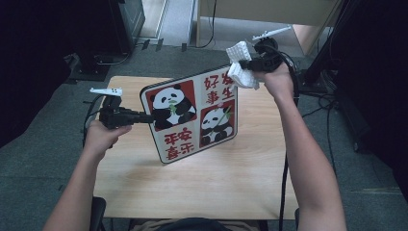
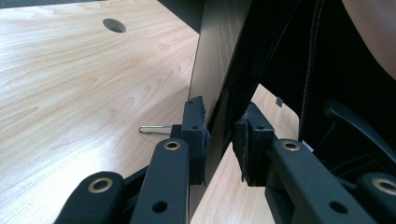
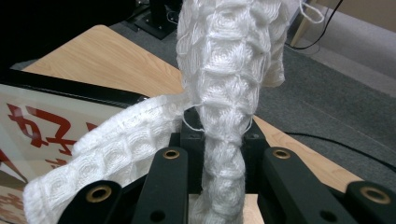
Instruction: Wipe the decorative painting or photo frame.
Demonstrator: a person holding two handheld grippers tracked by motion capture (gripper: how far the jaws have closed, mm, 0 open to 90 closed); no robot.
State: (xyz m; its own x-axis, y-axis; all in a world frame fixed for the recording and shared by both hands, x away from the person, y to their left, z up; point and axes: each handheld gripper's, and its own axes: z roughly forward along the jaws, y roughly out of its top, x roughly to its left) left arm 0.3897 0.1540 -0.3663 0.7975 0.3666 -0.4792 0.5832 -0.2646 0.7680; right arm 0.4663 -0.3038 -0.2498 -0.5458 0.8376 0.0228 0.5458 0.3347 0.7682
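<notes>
A board [image 1: 192,113] printed with pandas and red characters is held tilted up above the wooden table [image 1: 216,178]. My left gripper [image 1: 144,117] is shut on its left edge; in the left gripper view the pads [image 2: 196,135] pinch the board's dark edge [image 2: 217,70]. My right gripper [image 1: 245,65] is raised at the board's top right corner, shut on a white waffle-weave cloth [image 1: 240,67]. In the right gripper view the cloth [image 3: 224,56] rises bunched from between the jaws, and a fold of it drapes onto the board's corner [image 3: 46,126].
The tabletop has a round cable hole [image 2: 114,25] and a small metal pin [image 2: 152,129] lying on it. Dark equipment stands [image 1: 96,62] and cables [image 1: 332,110] sit on the grey carpet around the table.
</notes>
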